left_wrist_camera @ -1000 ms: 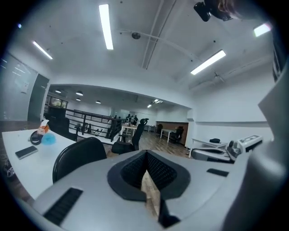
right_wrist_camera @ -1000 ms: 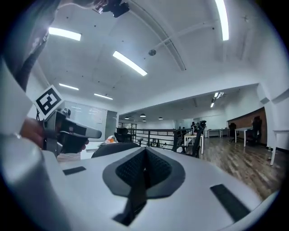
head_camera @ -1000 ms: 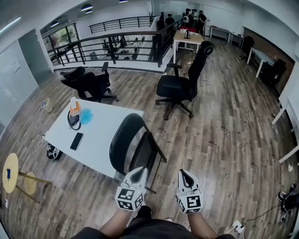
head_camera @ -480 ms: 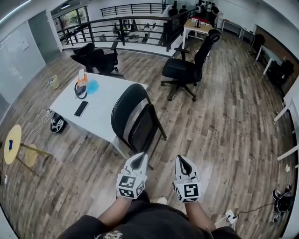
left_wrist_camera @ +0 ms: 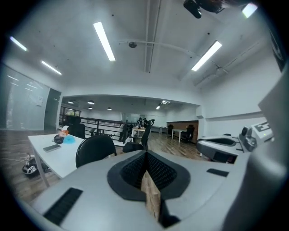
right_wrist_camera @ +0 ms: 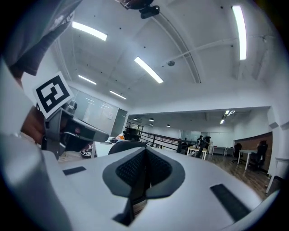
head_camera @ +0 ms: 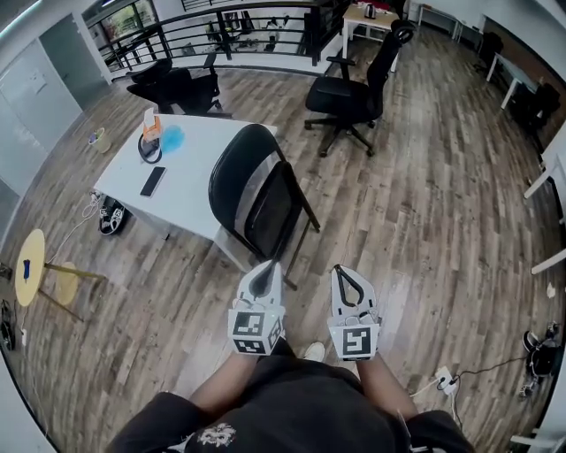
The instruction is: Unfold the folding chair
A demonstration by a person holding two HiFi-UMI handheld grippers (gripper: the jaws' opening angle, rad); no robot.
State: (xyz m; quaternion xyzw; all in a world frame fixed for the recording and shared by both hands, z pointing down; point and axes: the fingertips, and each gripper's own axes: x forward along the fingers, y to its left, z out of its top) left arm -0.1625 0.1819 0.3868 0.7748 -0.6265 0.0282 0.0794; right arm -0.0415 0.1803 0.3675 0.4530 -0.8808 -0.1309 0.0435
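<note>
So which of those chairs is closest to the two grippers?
The black folding chair beside the white table, right ahead of the left gripper and right gripper. The two wheeled office chairs stand much farther back, toward the railing.

Glossy plank floor (head_camera: 424, 221) — matt padded folding chair (head_camera: 233, 175)

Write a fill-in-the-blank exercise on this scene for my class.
1. The folding chair stands ____, not opened out.
2. The jaws of the left hand-held gripper and the right hand-held gripper are ____.
3. The phone lies on the ____ table.
Missing words: folded; shut; white.
</note>
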